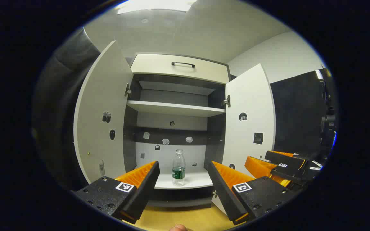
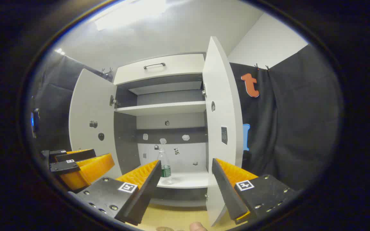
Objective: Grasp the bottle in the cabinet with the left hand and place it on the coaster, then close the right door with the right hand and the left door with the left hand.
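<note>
A clear plastic bottle (image 1: pixel 178 167) with a green label stands upright on the bottom shelf of the open cabinet (image 1: pixel 185 181), well beyond my fingers. My left gripper (image 1: pixel 183 173) is open and empty, the bottle showing between its orange fingers from a distance. My right gripper (image 2: pixel 185 171) is open too, with the bottle (image 2: pixel 164 166) just beside its left finger in that view. Both doors stand open: the left door (image 1: pixel 100 115) and the right door (image 1: pixel 251 118). In the right gripper view the right door (image 2: pixel 222 128) stands nearly edge-on, close ahead.
A drawer with a dark handle (image 1: pixel 183 64) tops the cabinet, and a bare shelf (image 1: pixel 175 109) runs across its middle. A wooden tabletop (image 1: pixel 185 218) lies below the grippers. Black cloth hangs at the right (image 2: pixel 284 128).
</note>
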{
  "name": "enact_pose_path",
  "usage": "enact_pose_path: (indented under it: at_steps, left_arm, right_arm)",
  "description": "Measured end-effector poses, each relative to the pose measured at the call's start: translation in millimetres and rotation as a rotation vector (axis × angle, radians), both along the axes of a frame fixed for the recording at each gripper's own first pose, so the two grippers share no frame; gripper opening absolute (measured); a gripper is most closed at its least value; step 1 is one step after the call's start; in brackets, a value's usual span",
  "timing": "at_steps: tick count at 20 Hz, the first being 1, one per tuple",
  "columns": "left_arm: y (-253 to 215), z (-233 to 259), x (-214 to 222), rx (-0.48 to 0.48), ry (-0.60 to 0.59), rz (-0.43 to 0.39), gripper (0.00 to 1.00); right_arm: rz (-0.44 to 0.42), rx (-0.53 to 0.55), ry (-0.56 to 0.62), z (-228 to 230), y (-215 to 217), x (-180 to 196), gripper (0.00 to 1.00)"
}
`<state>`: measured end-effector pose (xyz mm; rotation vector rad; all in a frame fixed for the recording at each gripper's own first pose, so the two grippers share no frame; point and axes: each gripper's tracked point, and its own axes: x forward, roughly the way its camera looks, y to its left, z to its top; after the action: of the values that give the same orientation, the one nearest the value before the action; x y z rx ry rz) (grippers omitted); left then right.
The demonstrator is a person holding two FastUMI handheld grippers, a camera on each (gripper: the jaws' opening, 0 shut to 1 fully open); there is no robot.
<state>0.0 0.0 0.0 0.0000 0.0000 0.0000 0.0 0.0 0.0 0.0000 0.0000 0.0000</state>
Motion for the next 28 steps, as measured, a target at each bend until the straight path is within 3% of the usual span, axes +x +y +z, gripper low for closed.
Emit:
enact_pose_path:
  at_steps: [4,5,15,16,28]
  left_arm:
    - [-4,0,8,-0.005,-0.007,0.004,0.96]
    - [-7,-2,10,-0.008,-0.004,0.004,0.96]
    - [-26,-18,27,-0.028,0.063,-0.040,0.96]
    - [-27,-18,28,-0.029,0.064,-0.046,0.96]
    - [-36,-29,41,-0.014,0.107,-0.086,0.96]
  right_arm:
    - [0.003,-0.009,-0.014,7,-6,2,0.92]
    - [0.003,-0.011,-0.015,8,-8,2,0.95]
    - [-0.030,-0.022,-0.028,10,-26,-5,0.92]
    - [-0.032,-0.021,-0.030,11,-26,-6,0.96]
    - [-0.057,-0.020,-0.018,12,-33,-6,0.95]
